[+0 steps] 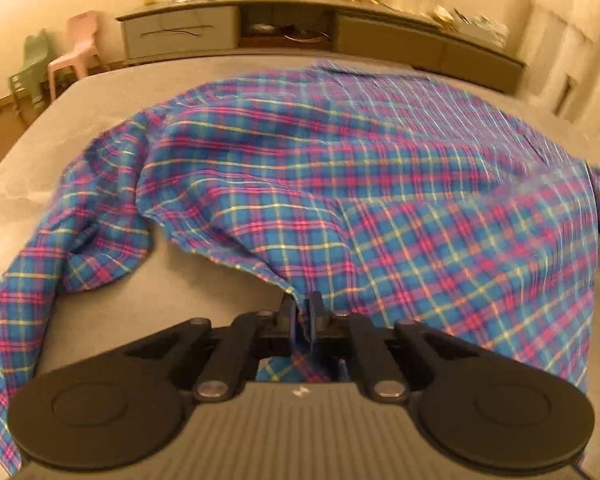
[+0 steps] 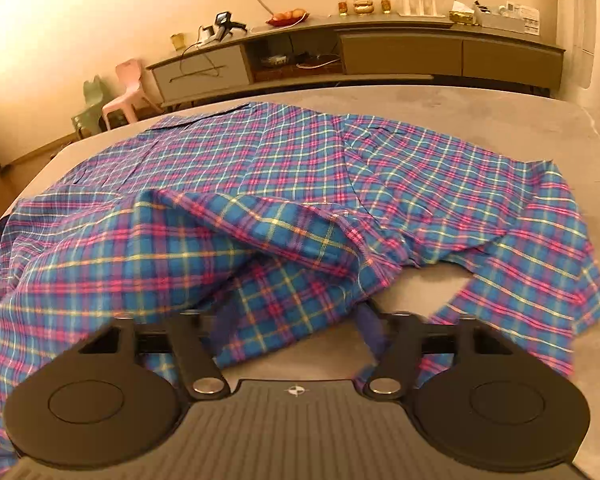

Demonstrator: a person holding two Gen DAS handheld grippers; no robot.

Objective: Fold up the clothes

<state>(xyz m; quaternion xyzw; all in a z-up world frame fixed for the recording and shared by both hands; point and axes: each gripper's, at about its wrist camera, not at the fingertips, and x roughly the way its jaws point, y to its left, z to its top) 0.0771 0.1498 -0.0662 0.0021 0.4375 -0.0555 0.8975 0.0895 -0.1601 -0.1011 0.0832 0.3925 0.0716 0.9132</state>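
A blue, pink and yellow plaid shirt [image 1: 340, 184] lies spread and rumpled on a grey table [image 1: 112, 100]. My left gripper [image 1: 302, 312] is shut on the shirt's near hem, and the cloth rises from its fingers. The shirt also shows in the right wrist view [image 2: 284, 184]. My right gripper [image 2: 296, 320] stands open, its blue fingers [image 2: 370, 320] wide apart with a raised fold of the shirt lying between them. A sleeve [image 2: 540, 256] trails to the right on the table [image 2: 500, 112].
A long low cabinet [image 2: 380, 52] with glasses, a fruit bowl and small items stands beyond the table's far edge. A pink [image 1: 76, 56] and a green child's chair [image 1: 30, 68] stand at the far left. The table's front edge is under both grippers.
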